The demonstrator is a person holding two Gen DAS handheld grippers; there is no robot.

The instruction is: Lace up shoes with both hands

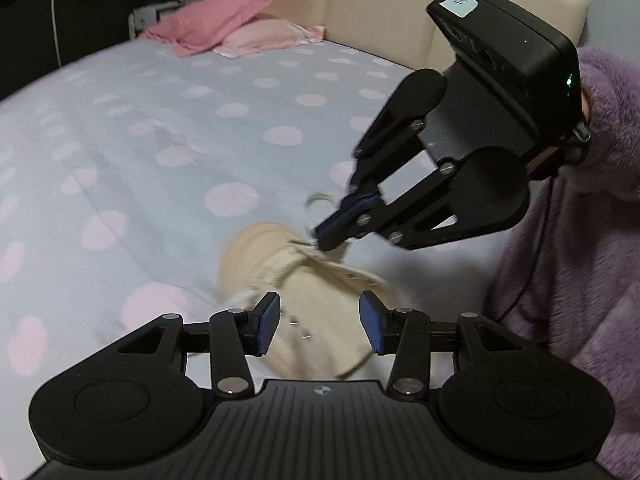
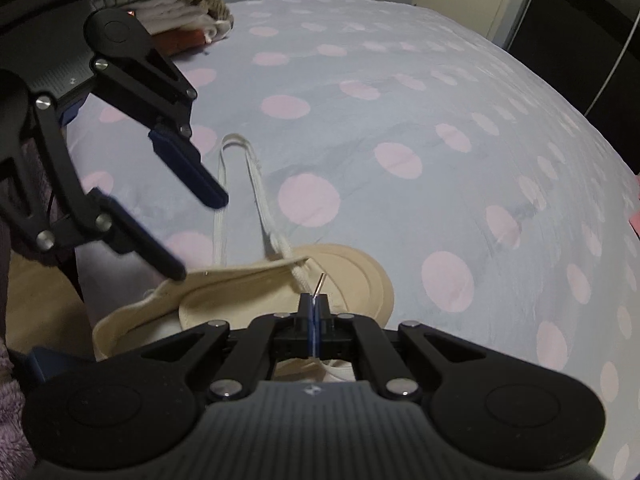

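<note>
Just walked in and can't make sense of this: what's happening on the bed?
A person in a fuzzy purple sleeve is lacing a beige shoe on the polka-dot bedspread, a pair of tongs in each hand. The right tongs are shut on the lace's metal tip. The left tongs hang open above the shoe, gripping nothing. A loop of white lace trails across the bedspread.

No legible text; white sticker (image 1: pixel 459 3) atop right gripper (image 1: pixel 327 236) has unreadable handwritten scrawl.
</note>
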